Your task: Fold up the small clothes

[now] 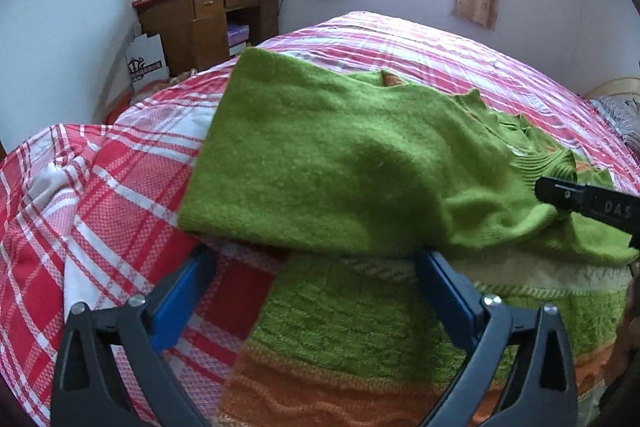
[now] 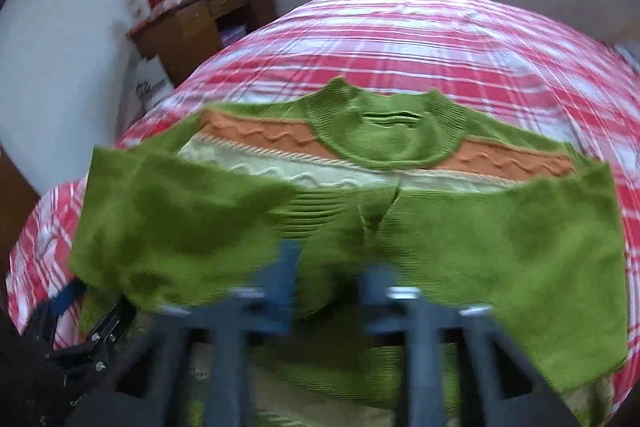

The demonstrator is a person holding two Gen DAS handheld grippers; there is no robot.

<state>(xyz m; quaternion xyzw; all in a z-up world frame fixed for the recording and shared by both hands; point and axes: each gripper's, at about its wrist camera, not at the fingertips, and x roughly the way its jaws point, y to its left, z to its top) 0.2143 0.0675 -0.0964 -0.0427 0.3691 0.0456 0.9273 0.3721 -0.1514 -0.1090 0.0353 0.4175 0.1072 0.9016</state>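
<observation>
A green knit sweater [image 2: 360,203] with orange and pale wavy bands across the chest and a ribbed round collar lies front up near the bed's [image 2: 400,39] near edge, collar toward the far edge. Both sleeves are folded in across the body, cuffs meeting at the middle.

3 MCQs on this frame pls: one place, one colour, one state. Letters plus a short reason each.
1. Where does the sweater lie?
A. on the plaid bed
B. on the desk
C. on the floor

2. What colour is the band under its collar?
A. blue
B. orange
C. black

3. How are the left gripper fingers?
A. shut on a sock
B. spread apart
C. out of view

Answers:
1 A, plaid cover shows all around it.
2 B, an orange cable band crosses the chest.
3 B, the blue fingers stand wide apart at the folded sleeve.
</observation>
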